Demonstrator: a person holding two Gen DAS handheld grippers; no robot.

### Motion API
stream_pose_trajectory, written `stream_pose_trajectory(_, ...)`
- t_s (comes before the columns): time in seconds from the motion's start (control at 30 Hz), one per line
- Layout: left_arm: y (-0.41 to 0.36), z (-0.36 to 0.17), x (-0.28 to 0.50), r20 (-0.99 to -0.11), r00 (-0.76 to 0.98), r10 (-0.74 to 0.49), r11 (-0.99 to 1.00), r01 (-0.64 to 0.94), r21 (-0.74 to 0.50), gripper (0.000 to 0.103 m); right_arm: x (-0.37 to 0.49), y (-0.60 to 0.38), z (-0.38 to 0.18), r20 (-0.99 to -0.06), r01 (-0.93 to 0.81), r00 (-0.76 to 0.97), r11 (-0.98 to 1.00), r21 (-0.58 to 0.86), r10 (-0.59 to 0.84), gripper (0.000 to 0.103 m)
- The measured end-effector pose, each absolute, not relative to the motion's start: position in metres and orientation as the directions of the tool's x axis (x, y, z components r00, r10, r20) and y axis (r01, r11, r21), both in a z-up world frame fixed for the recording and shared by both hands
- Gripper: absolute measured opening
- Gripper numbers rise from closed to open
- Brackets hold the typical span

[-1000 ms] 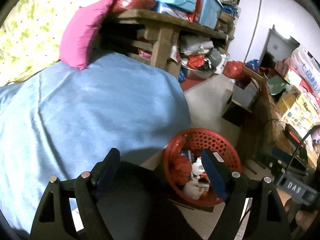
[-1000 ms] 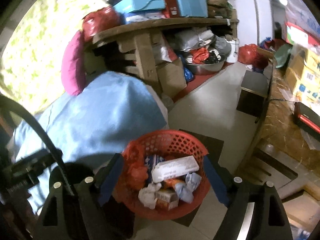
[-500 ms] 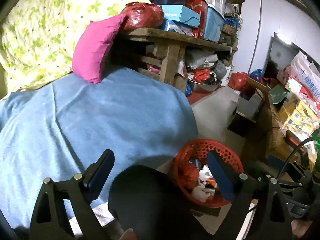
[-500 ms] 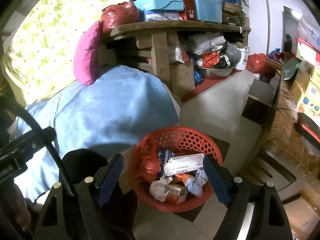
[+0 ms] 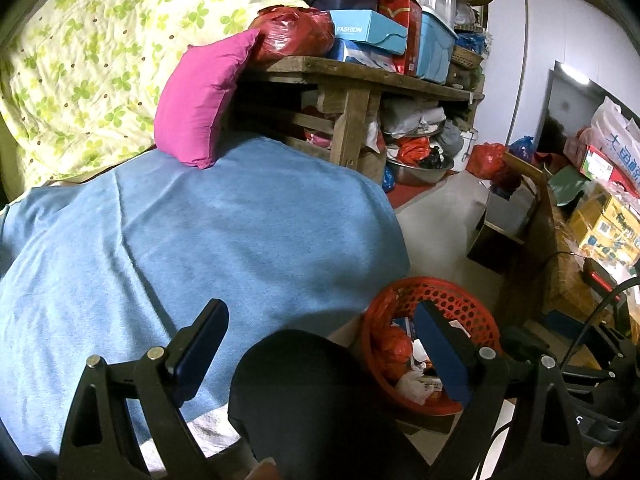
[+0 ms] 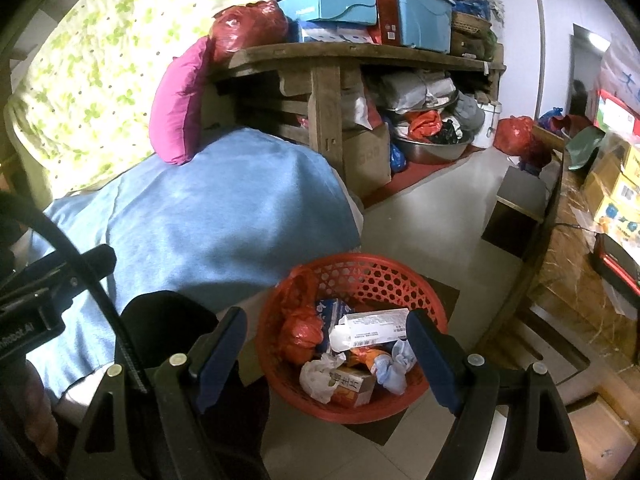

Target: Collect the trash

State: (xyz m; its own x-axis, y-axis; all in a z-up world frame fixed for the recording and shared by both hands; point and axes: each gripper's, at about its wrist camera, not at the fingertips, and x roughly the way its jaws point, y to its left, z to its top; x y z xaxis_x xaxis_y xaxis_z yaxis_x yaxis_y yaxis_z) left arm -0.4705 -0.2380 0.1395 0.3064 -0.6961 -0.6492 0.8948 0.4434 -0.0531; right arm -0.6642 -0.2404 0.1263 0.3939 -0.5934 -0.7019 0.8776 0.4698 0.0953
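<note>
You held both claws empty over the floor: the left gripper (image 5: 320,344) had its jaws wide apart, and the right gripper (image 6: 326,354) stood apart too, with nothing between them. The trash (image 6: 352,356), a carton, wrappers and crumpled tissues, already lay in the red basket (image 6: 372,276) beside the blue blanket (image 5: 200,232). By my reading, collecting was nearly done; no loose litter showed.

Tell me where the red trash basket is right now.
The red trash basket stands on the floor at lower centre of the right wrist view, just right of the blue-covered bed, in front of the cluttered wooden shelf.
</note>
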Motion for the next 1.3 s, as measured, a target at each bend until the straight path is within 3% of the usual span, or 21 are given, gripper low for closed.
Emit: stream_pose_trajectory(1.3, -0.2367, 0.1412, -0.4765, -0.639, 0.290, -0.713, 0.411, 0.910, -0.045, 0.094, -0.6677, -0.2374, 0.1266, -0.703, 0.890, 0.374, 0.447, 0.089, -0.605, 0.084)
